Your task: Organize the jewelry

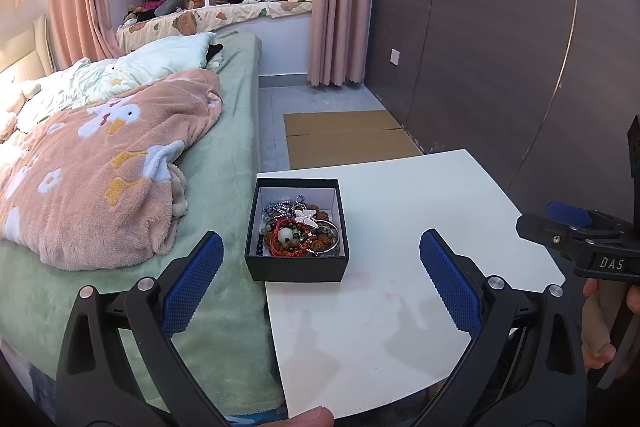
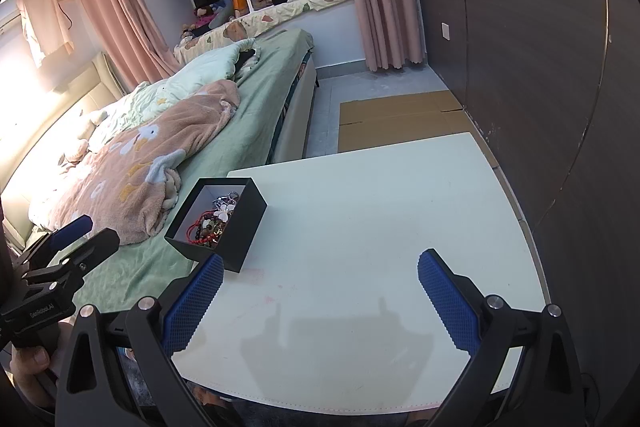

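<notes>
We find the left claw [image 1: 321,279] nearest, spread wide with nothing between its blue ribbed pads, poised over the near left part of the white rectangular table [image 1: 420,227]. The right claw [image 2: 320,291] is likewise wide open and empty, over the near middle of the table [image 2: 380,207].

The small black square cardboard box [image 1: 296,269] sits at the table's left edge, roughly midway along it, directly ahead of the left claw and just beyond its fingertips. From the right claw the box [image 2: 240,231] lies forward and to the left, close beside the left pad. We judge the left claw the nearer and better aligned.

The box is open-topped, white-lined, and holds a tangled heap of beaded jewelry [image 1: 302,231]: red cord bracelets, brown beads, a silver chain, a white butterfly piece. Individual strands cannot be separated by eye.

Beyond the table's left edge lies the green-sheeted bed [image 1: 224,155].
</notes>
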The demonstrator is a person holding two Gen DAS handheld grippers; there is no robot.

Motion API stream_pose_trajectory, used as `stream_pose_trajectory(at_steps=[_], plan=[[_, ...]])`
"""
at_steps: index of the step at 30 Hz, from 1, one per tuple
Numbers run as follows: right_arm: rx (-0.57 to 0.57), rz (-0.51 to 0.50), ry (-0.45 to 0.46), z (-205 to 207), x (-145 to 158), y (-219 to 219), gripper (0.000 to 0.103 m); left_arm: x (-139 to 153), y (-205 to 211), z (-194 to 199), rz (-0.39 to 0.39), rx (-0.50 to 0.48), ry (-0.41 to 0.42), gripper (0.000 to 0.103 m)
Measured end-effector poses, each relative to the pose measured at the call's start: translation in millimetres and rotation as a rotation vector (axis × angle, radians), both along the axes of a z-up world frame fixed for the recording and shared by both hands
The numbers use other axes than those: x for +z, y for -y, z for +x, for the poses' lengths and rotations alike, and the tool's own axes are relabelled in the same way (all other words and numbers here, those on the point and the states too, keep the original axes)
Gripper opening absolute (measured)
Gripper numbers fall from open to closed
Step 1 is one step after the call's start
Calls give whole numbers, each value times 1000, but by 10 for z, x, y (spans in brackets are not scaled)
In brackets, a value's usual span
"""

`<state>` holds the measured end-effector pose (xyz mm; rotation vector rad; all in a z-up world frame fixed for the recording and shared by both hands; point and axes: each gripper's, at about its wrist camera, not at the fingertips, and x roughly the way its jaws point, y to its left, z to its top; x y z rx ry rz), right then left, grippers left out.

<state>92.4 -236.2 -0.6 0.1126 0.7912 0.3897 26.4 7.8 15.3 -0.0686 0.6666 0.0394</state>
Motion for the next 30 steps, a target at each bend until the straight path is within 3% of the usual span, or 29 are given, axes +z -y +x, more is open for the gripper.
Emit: stream_pose_trajectory(at_steps=[30], plan=[[-3, -8, -10, 31, -44, -27, 96, -49, -46, 82, -15, 8, -15, 98]])
